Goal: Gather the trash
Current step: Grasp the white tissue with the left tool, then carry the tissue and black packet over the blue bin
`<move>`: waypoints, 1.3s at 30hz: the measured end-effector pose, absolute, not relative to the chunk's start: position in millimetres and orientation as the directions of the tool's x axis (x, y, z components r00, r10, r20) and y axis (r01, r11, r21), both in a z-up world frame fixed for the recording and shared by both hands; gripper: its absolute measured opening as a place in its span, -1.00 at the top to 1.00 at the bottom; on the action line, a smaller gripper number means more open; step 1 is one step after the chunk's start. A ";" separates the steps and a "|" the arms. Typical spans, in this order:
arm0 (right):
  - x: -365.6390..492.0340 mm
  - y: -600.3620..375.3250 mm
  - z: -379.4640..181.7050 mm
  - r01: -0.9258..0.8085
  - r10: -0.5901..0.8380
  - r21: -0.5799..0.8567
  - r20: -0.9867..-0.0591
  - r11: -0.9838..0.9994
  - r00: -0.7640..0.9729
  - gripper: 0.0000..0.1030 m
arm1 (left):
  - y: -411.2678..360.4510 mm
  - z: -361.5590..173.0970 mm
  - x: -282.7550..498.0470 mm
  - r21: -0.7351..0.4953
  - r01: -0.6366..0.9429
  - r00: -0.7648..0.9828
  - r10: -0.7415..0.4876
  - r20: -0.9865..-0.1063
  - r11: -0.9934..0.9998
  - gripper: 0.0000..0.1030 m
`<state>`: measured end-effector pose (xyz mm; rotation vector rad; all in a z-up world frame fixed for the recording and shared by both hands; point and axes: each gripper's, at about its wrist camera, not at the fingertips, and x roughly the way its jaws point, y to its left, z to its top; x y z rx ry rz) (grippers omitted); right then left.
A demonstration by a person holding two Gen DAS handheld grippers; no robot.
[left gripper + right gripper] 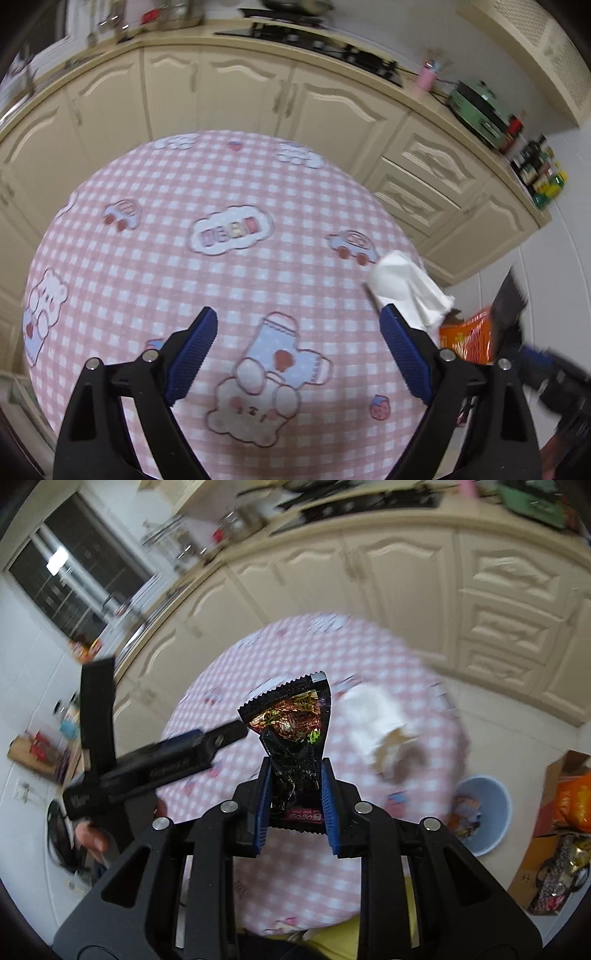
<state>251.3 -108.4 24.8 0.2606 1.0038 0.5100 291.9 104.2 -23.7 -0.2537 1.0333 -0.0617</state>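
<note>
My right gripper (294, 775) is shut on a crumpled black snack wrapper (291, 723) and holds it above the round table with the pink checked cloth (295, 878). A crumpled white tissue (373, 720) lies on the table's right side; in the left wrist view the tissue (406, 284) is at the table's right edge, just beyond my right fingertip. My left gripper (299, 321) is open and empty above the cloth (184, 280). A light blue trash bin (491, 812) with wrappers inside stands on the floor right of the table.
Cream kitchen cabinets (240, 96) curve behind the table. A cardboard box with orange snack bags (569, 805) sits on the floor at the right. An orange bag (469, 339) shows past the table edge. The left gripper's body (155, 764) crosses the right wrist view.
</note>
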 end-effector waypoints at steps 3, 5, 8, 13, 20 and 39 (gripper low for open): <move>251.8 -135.8 26.7 -0.227 0.463 0.405 -0.735 0.886 0.495 0.51 | 73.2 -29.7 297.8 -0.237 0.000 0.476 -0.208 -0.854 0.972 -0.73; 255.0 -155.3 21.0 -0.173 0.424 0.394 -0.742 0.902 0.519 0.51 | 54.0 -34.8 301.6 -0.236 0.036 0.452 -0.227 -0.863 0.971 -0.73; 256.5 -177.1 9.2 -0.131 0.416 0.411 -0.750 0.902 0.515 0.51 | 23.8 -43.4 307.5 -0.215 0.089 0.426 -0.232 -0.874 0.973 -0.73; 259.4 -205.8 -12.7 -0.070 0.400 0.424 -0.768 0.903 0.500 0.51 | -17.5 -60.5 319.9 -0.098 0.142 0.418 -0.149 -0.896 0.985 -0.73; 261.0 -223.2 -30.5 -0.038 0.407 0.443 -0.782 0.896 0.473 0.51 | -22.8 -77.8 345.5 -0.061 0.056 0.458 -0.080 -0.885 0.997 -0.49; 246.8 -238.8 -37.1 -0.014 0.414 0.462 -0.779 0.887 0.472 0.51 | -29.1 -42.0 315.7 -0.029 0.116 0.519 -0.085 -0.851 0.993 0.83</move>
